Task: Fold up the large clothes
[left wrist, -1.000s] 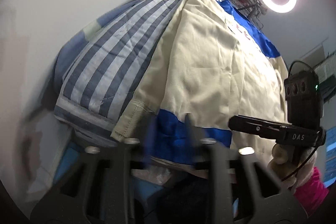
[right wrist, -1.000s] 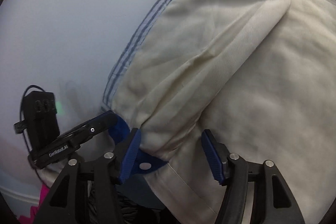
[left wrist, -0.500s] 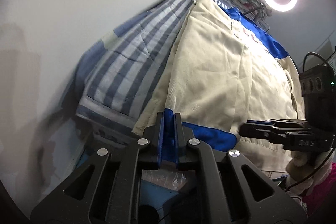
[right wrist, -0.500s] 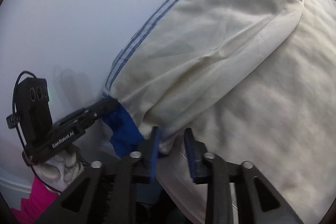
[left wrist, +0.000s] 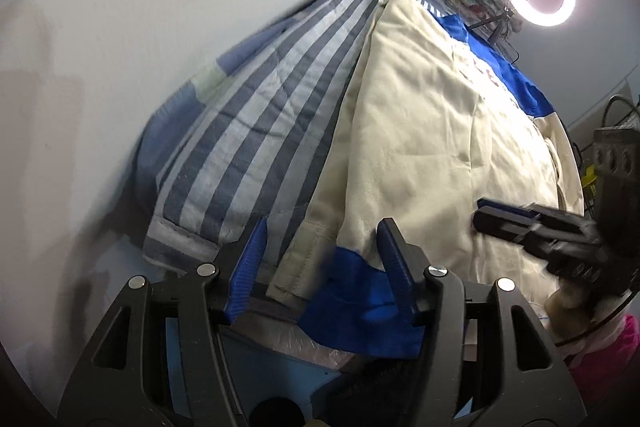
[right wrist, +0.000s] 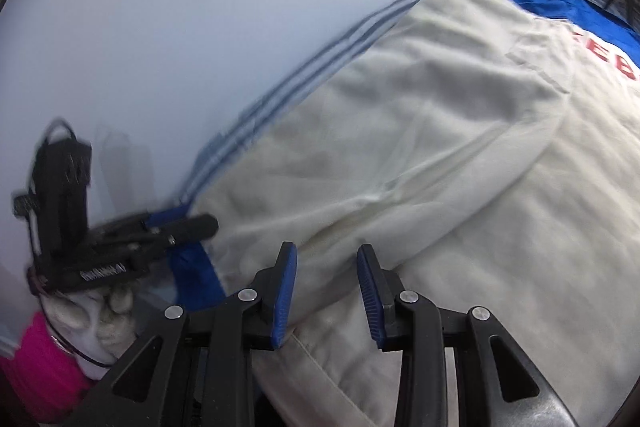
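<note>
On the striped bedspread [left wrist: 256, 131] lies the cream jacket [left wrist: 420, 147], blue cuff [left wrist: 360, 291] at near edge. My left fingers [left wrist: 320, 259] spread wide w/ cuff between; right fingers [right wrist: 326, 287] spread over cream fabric, gripping nothing.
</note>
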A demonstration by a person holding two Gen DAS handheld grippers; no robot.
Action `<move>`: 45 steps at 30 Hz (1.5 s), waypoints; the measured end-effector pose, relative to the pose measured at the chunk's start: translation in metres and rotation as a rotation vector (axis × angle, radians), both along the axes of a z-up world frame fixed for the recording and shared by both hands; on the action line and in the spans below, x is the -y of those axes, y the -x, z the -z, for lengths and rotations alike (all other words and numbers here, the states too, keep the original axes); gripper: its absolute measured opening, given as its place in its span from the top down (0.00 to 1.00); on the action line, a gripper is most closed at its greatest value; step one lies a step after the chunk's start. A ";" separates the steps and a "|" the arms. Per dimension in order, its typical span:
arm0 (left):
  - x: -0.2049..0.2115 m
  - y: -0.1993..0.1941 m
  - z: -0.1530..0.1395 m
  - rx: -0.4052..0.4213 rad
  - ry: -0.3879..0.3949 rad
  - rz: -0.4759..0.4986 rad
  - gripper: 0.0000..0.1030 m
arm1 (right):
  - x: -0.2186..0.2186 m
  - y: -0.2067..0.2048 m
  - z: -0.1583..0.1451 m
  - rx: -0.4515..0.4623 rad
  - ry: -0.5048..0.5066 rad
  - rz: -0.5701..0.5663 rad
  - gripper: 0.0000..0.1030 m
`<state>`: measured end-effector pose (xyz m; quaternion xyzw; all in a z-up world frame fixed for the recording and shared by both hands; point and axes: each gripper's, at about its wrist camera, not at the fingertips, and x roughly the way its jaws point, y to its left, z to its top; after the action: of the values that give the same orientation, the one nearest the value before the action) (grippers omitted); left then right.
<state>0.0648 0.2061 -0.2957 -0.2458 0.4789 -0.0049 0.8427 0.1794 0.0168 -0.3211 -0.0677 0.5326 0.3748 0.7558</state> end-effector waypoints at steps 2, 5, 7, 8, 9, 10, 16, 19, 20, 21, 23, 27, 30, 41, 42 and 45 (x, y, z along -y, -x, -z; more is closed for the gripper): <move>0.001 0.001 0.001 -0.001 0.002 0.018 0.60 | -0.008 0.003 0.017 -0.014 0.047 -0.027 0.67; -0.003 0.002 0.000 0.000 0.028 0.025 0.71 | -0.012 0.009 0.019 0.025 0.090 -0.063 0.67; -0.008 0.004 -0.003 0.010 0.042 0.020 0.78 | -0.005 0.007 0.010 -0.018 0.030 -0.035 0.67; -0.010 0.004 -0.004 0.013 0.045 0.022 0.80 | -0.002 0.007 0.005 -0.028 -0.001 -0.030 0.67; -0.010 0.004 -0.005 0.015 0.043 0.024 0.80 | 0.001 0.009 -0.001 -0.034 -0.043 -0.026 0.67; -0.008 0.004 -0.006 0.016 0.037 0.024 0.80 | 0.003 0.012 -0.006 -0.033 -0.084 -0.028 0.67; -0.003 0.008 -0.007 0.023 0.022 0.021 0.81 | -0.025 0.034 0.017 -0.024 0.021 -0.112 0.67; -0.001 0.007 -0.005 0.011 0.008 0.006 0.72 | -0.025 0.033 0.017 -0.045 0.015 -0.106 0.67; -0.002 0.005 -0.004 0.005 0.013 0.007 0.61 | -0.023 0.032 0.015 -0.059 0.005 -0.103 0.66; -0.002 0.004 -0.001 -0.002 0.021 0.002 0.59 | -0.020 0.030 0.009 -0.069 -0.018 -0.103 0.66; -0.002 0.002 0.004 -0.009 0.025 0.006 0.59 | -0.014 0.025 -0.003 -0.046 -0.048 -0.096 0.66; 0.003 -0.002 0.004 0.002 -0.002 0.014 0.79 | 0.001 0.004 -0.021 -0.003 -0.126 0.005 0.65; 0.005 0.000 -0.006 0.036 -0.011 0.017 0.83 | 0.002 -0.009 -0.003 -0.022 -0.074 0.053 0.65; 0.037 0.014 -0.048 0.196 -0.126 0.076 0.85 | 0.009 -0.055 -0.035 -0.080 -0.104 0.094 0.38; 0.039 0.014 -0.051 0.207 -0.122 0.083 0.85 | 0.005 -0.066 -0.042 -0.079 -0.110 0.106 0.35; 0.044 0.013 -0.055 0.227 -0.124 0.096 0.86 | -0.016 -0.099 -0.054 -0.072 -0.087 0.143 0.32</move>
<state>0.0515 0.1625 -0.2405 -0.1677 0.3912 -0.0435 0.9039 0.2788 0.0327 -0.2672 0.0169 0.5464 0.3447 0.7631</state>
